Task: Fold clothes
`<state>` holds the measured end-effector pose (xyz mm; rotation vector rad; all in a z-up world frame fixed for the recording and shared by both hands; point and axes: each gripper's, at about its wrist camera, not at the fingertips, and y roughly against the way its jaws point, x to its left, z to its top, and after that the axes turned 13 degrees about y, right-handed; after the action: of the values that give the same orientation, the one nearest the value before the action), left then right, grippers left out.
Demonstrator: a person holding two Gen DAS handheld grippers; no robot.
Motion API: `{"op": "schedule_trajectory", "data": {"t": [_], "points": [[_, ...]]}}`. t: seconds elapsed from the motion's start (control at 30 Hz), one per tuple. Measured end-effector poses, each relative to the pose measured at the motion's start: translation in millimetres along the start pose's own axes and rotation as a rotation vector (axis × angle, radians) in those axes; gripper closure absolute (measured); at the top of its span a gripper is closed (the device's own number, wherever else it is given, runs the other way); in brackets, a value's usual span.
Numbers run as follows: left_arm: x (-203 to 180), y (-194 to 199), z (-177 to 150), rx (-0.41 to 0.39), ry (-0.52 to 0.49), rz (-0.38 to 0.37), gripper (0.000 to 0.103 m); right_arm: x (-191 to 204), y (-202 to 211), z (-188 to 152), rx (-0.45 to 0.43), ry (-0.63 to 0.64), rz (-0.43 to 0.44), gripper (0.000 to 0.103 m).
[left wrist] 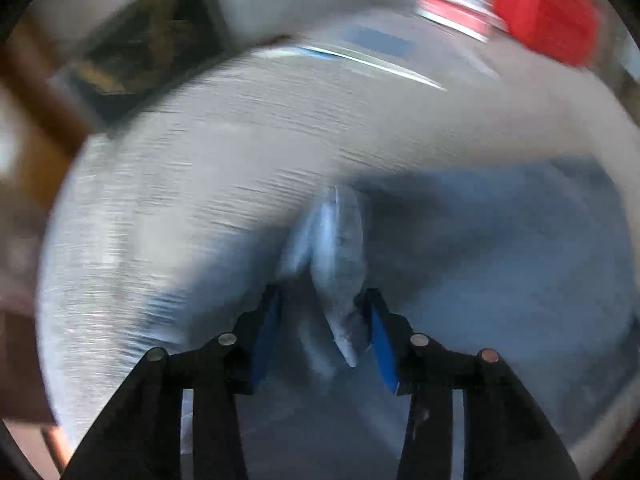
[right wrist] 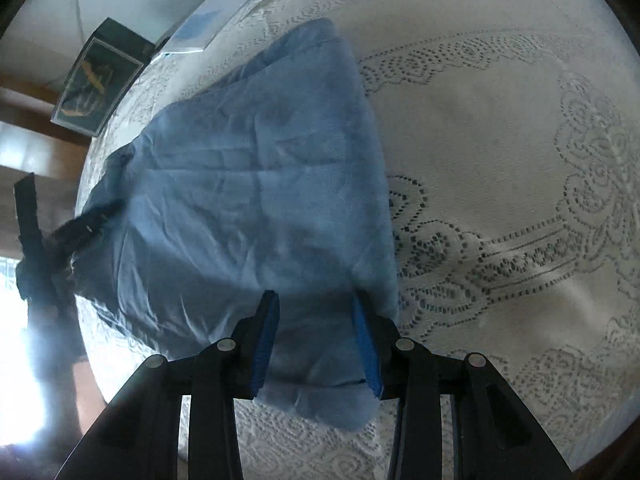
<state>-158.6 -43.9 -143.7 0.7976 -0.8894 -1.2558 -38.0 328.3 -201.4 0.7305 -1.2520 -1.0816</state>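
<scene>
A: Where's the garment?

B: Spread across a round counter (right wrist: 500, 128) covered by a white lace tablecloth (right wrist: 520, 216), seen from the right wrist view. A blue garment (right wrist: 248, 184), creased, reaching from about 12 o'clock down to 6 o'clock, mostly left of centre. Exact kind of clothing hard to tell.

A: And the right hand-held gripper (right wrist: 316, 312)?

B: Spread wide, jaws apart, blue pads (right wrist: 266, 344) either side of the near edge of the cloth at 6 o'clock. Hovering over or resting against the fabric; gripping nothing visible between the pads.

A: Left hand-held gripper (left wrist: 322, 312)?

B: Heavily blurred view. Jaws apart too, but a bunched ridge of the same blue cloth (left wrist: 340, 264) standing up between them, leaning toward the right-hand pad. Pinched or merely lying in the gap: cannot tell through the blur. Also visible in the right view at 9 o'clock as a dark shape (right wrist: 86, 220) at the garment's left edge.

A: Anything else around?

B: At 10 o'clock in the right view, a dark framed picture (right wrist: 100, 80) beyond the counter's rim. Near 11 o'clock, a pale blue-and-white leaflet or packet (right wrist: 224, 12) lying flat on the lace. In the left view, something red (left wrist: 548, 4) at 1 o'clock, smeared by blur, and brown wood (left wrist: 36, 92) at 9 to 10 o'clock.
</scene>
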Motion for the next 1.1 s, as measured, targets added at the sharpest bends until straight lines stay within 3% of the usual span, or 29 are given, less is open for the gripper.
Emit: {"op": "schedule_trajectory", "data": {"t": [0.03, 0.07, 0.17, 0.23, 0.3, 0.37, 0.47, 0.63, 0.73, 0.8, 1.0, 1.1], "points": [[16.1, -0.6, 6.4, -0.02, 0.023, 0.056, 0.059, -0.4, 0.1, -0.3, -0.005, -0.004, 0.003, 0.065], [32.7, 0.5, 11.0, -0.019, 0.061, 0.06, 0.059, -0.9, 0.6, -0.8, -0.01, -0.009, 0.006, 0.065], [76.6, 10.7, 16.8, -0.019, 0.174, 0.055, 0.045, -2.1, 5.6, -3.8, -0.028, -0.032, 0.017, 0.065], [94.6, 20.9, 12.2, -0.036, 0.215, 0.054, 0.043, -0.7, 9.9, -5.4, -0.046, -0.04, 0.015, 0.065], [113.6, 31.2, 4.0, -0.028, 0.275, -0.006, 0.027, 2.4, 18.6, -8.1, -0.072, -0.043, 0.015, 0.065], [122.9, 40.2, -8.4, -0.003, 0.316, -0.084, 0.025, 5.0, 22.3, -10.8, -0.079, -0.033, 0.003, 0.065], [115.3, 42.5, -27.2, 0.046, 0.322, -0.162, 0.025, 8.8, 28.0, -14.9, -0.089, -0.019, -0.017, 0.065], [95.7, 24.5, -69.1, 0.129, 0.29, -0.161, 0.025, 9.8, 25.2, -26.6, -0.064, -0.007, -0.056, 0.063], [96.1, 1.1, -88.5, 0.182, 0.312, -0.137, 0.025, 11.1, 18.0, -35.7, -0.04, -0.001, -0.104, 0.061], [100.2, -10.6, -96.7, 0.21, 0.355, -0.163, 0.025, 11.9, 16.8, -39.4, -0.042, -0.002, -0.106, 0.06], [99.9, -6.5, -98.2, 0.193, 0.353, -0.159, 0.024, 2.5, 16.4, -44.3, -0.049, -0.052, -0.098, 0.06], [98.2, 11.6, -95.7, 0.142, 0.338, -0.167, 0.024, 5.3, 19.8, -44.5, -0.068, -0.048, -0.115, 0.06]]}}
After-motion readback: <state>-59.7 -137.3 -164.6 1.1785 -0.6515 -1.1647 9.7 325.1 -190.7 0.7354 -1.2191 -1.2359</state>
